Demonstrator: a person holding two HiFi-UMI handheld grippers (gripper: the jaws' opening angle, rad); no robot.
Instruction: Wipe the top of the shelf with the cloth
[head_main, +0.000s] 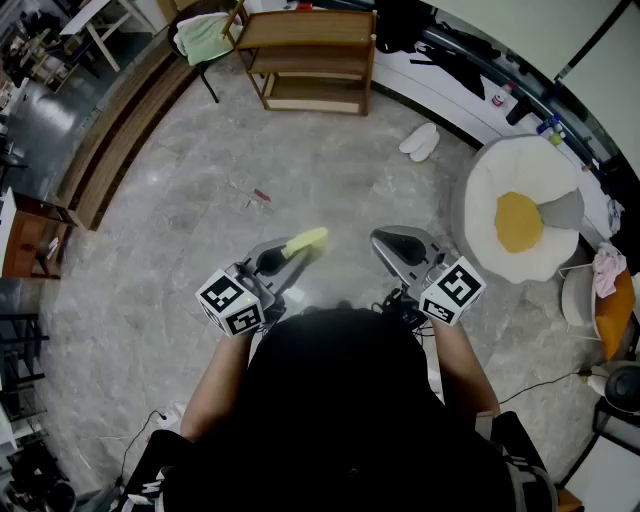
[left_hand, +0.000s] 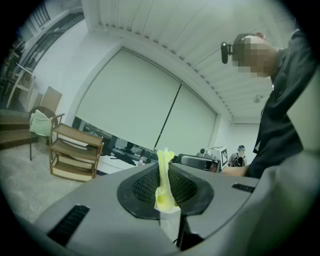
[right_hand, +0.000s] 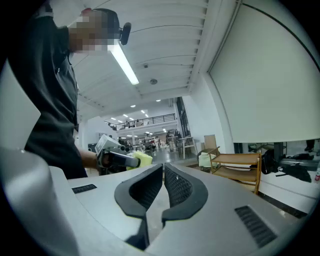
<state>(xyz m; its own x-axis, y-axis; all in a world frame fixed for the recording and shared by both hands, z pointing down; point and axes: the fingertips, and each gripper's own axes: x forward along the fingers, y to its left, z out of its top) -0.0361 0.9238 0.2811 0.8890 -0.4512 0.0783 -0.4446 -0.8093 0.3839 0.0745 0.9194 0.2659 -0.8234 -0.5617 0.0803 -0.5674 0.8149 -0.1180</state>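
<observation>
Cloth (head_main: 308, 240): I saw only its tip, the rest pinched out of sight in left gripper (head_main: 288, 256) | shelf (right_hand: 240, 160): lower left part hidden behind right gripper (right_hand: 162, 186) body | red scrap (head_main: 262, 196): too small to identify | floor (head_main: 150, 250) near me: covered by person's torso (head_main: 340, 400)

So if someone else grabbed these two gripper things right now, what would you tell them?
Left gripper: shut on the yellow cloth, which sticks out past its tips.
Right gripper: shut, nothing in it.
Wooden shelf: across the floor, well ahead of both grippers, nothing touching it.
Done: the cloth is in the gripper.
Left: walk to the shelf and wipe its top with the cloth.
</observation>
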